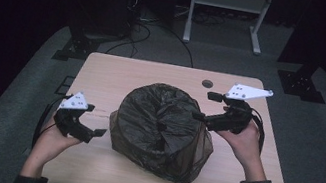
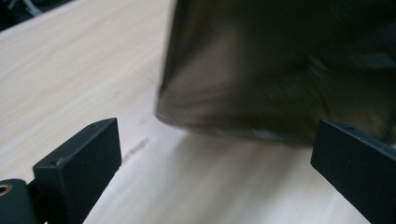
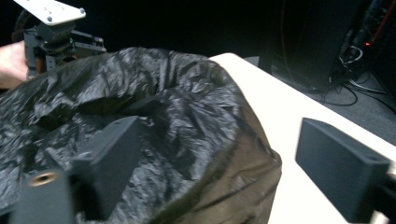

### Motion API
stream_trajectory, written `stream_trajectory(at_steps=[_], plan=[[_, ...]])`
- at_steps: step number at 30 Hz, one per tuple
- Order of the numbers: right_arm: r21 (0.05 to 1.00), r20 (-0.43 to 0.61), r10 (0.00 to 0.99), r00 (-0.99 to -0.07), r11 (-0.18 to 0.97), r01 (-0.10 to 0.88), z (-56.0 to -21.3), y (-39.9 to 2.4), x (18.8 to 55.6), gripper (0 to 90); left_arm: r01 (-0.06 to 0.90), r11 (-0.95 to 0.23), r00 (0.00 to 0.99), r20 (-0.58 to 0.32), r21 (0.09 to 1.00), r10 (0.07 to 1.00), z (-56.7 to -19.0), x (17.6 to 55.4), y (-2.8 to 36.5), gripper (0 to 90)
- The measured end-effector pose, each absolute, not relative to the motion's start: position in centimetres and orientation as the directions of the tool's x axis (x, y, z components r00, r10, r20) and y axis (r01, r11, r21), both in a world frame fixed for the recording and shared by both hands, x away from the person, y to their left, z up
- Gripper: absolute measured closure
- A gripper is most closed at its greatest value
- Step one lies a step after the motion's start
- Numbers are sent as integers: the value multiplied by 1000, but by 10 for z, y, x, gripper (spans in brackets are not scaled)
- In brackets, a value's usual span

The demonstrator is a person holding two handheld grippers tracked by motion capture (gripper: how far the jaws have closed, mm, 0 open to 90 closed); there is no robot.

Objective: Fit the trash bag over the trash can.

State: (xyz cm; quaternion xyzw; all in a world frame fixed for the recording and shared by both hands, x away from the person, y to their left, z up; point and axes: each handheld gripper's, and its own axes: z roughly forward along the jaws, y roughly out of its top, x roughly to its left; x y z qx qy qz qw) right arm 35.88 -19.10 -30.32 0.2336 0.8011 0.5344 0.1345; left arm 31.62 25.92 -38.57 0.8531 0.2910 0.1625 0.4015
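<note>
A round bin wrapped in a crinkled black plastic bag (image 1: 162,129) stands in the middle of the light wooden table (image 1: 104,68). My left gripper (image 1: 97,123) hovers just off the bag's left side, jaws wide apart with nothing between them. In the left gripper view the bag (image 2: 280,70) looms blurred ahead of the gripper (image 2: 217,154). My right gripper (image 1: 205,105) is at the bag's upper right edge, also open. In the right gripper view the gripper (image 3: 226,158) straddles the edge of the bag (image 3: 154,116), pads not pressing it; the left gripper (image 3: 51,32) shows beyond.
A small round hole (image 1: 207,83) sits near the table's far edge. Behind the table are a white frame (image 1: 226,11), floor cables (image 1: 138,21) and two black stand bases (image 1: 74,48) (image 1: 302,83). Bare tabletop lies along the near and left sides.
</note>
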Motion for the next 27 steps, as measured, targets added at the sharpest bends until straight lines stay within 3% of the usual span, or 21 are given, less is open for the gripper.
stream_trajectory(at_steps=[9, 19, 27], plan=[[891, -21, 423, -906, 420, 175, -296, -166, 357, 96, 327, -568, 822, 69, 755, 565, -423, 282, 248, 5], [841, -42, 320, -946, 523, 140, -301, -123, 363, 96, 341, -620, 857, 37, 707, 513, -457, 285, 230, 5], [786, -24, 292, -956, 597, 163, -311, -97, 369, 79, 344, -673, 873, 40, 654, 485, -473, 289, 221, 5]])
